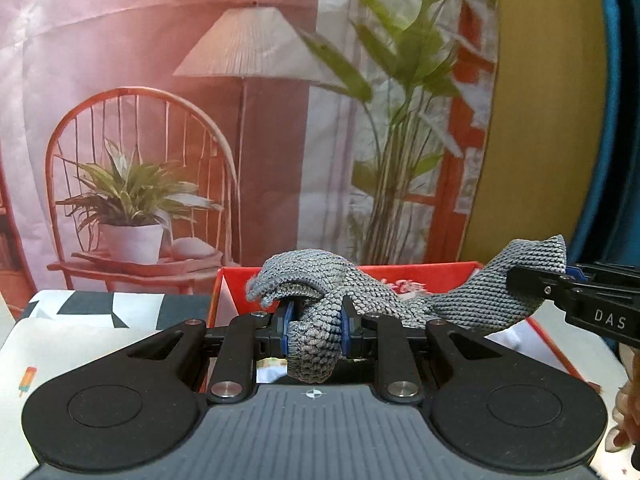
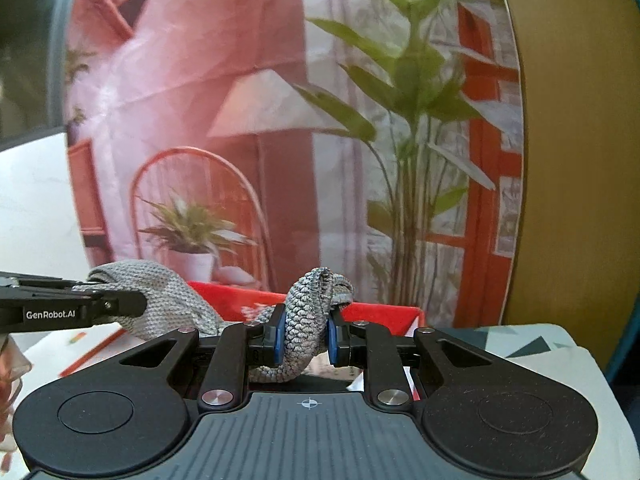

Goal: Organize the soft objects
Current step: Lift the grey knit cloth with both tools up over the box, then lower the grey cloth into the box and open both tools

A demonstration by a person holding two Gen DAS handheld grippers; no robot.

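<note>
A grey knitted cloth (image 1: 400, 300) hangs stretched between both grippers, above a red box (image 1: 420, 272). My left gripper (image 1: 318, 322) is shut on one bunched end of the cloth, its blue pads (image 1: 289, 322) pressing the fabric. The right gripper (image 1: 532, 284) reaches in from the right edge of the left wrist view, clamped on the other end. In the right wrist view my right gripper (image 2: 306, 338) is shut on a folded end of the grey knitted cloth (image 2: 308, 320). The left gripper (image 2: 124, 304) shows at the left, holding the far end over the red box (image 2: 376, 314).
A printed backdrop (image 1: 200, 120) with a chair, lamp and plants stands right behind the box. A black-and-white patterned sheet (image 1: 100, 308) lies left of the box. A yellow wall (image 1: 540, 120) and a blue edge (image 1: 612, 120) are at the right.
</note>
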